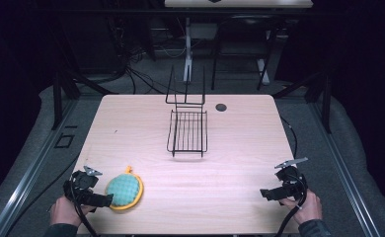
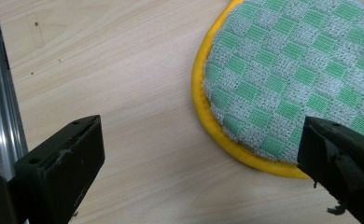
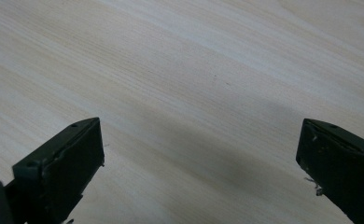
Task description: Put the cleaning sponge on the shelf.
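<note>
A round pad with a green-and-grey checked knit top and a yellow rim lies at the table's near left; in the left gripper view the pad takes up the upper right. My left gripper sits just left of it, jaws wide open, and the right-hand jaw overlaps the pad's yellow edge in the left gripper view. Bare wood lies between the jaws of the left gripper. My right gripper rests at the near right, open over bare table, with nothing between its jaws.
A black wire rack with an upright back stands at the table's centre. A small dark round disc sits behind it. A metal rail runs along the table's left edge. Dark frames and cables stand beyond the table.
</note>
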